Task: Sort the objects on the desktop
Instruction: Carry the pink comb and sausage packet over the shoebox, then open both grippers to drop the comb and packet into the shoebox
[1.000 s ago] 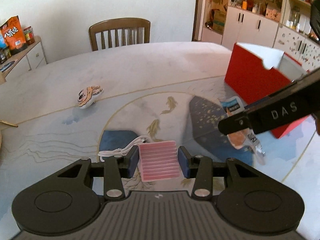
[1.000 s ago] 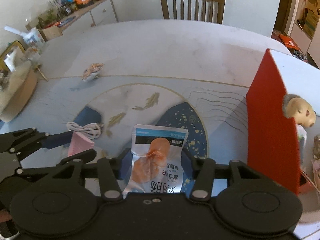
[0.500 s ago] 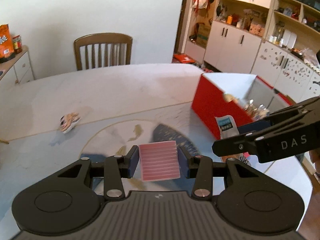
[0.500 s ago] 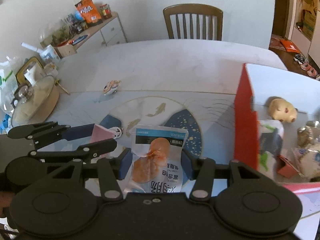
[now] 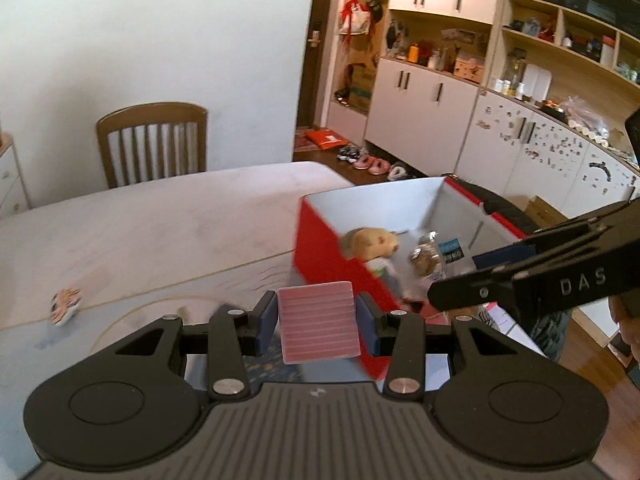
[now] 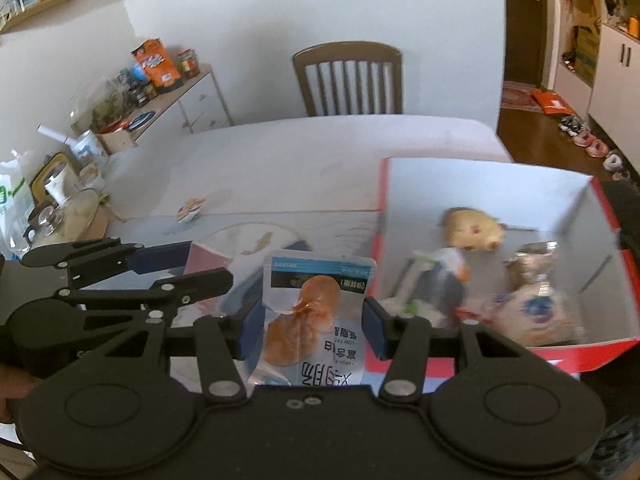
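Left gripper [image 5: 316, 320] has its blue pads pressed against both sides of a pink ribbed card [image 5: 317, 326], held clear of the table [image 5: 160, 224]. Right gripper [image 6: 310, 328] is clamped on a clear snack packet [image 6: 316, 320] with an orange piece inside and a blue top band; the packet stands upright between the pads, also off the table. In the right wrist view the left gripper shows at the left edge with the pink card between its fingers; in the left wrist view the right gripper crosses the right side, above the near part of the red box [image 5: 332, 256]. The red box sits on the right part of the table, open at the top, white inside. It contains a tan plush toy [image 6: 472, 228], a jar with a metal lid [image 6: 536, 264] and some blurred packets. A small patterned item [image 6: 191, 210] lies alone on the table, well apart from the box. A wooden chair [image 6: 348, 78] stands at the far side.
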`<state>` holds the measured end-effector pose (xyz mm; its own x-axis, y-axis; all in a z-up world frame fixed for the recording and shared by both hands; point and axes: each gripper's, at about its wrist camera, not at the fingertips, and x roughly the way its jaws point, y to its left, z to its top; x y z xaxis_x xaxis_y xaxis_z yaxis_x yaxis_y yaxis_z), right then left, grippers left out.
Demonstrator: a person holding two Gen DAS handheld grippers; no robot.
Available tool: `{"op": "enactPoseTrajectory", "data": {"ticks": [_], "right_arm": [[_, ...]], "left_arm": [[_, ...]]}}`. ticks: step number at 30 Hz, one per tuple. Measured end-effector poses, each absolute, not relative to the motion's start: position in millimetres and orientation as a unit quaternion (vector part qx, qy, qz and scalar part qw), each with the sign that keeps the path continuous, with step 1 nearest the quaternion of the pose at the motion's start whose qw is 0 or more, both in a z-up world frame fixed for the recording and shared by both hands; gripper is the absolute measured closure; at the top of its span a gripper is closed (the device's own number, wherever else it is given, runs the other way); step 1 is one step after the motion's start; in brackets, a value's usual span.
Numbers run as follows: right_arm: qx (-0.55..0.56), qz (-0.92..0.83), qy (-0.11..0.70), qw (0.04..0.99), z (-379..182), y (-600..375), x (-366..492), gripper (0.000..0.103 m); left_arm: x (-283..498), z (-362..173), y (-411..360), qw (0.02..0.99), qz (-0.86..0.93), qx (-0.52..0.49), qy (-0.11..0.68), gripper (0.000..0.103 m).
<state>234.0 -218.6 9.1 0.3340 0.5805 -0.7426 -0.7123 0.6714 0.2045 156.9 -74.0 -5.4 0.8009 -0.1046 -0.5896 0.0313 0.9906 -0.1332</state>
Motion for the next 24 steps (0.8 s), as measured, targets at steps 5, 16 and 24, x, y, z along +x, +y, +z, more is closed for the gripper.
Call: {"op": "enactPoseTrajectory", "data": {"ticks": [5, 16, 24], "right_arm": [[-0.074, 0.380, 0.406, 0.828, 18, -261, 263, 0.051], [-0.072, 0.351, 0.387, 0.850, 16, -321, 324, 0.051], [-0.062, 0.348, 0.396, 0.848, 2, -338, 360, 0.051]], "left_arm": [[180, 0, -105, 0.948, -0.048, -0.049, 0.312, 0.061], [234, 2, -180, 0.947, -0.080, 0.001, 0.312, 0.061], [293, -20, -199, 0.929, -0.089, 0.005, 0.360, 0.061]]}}
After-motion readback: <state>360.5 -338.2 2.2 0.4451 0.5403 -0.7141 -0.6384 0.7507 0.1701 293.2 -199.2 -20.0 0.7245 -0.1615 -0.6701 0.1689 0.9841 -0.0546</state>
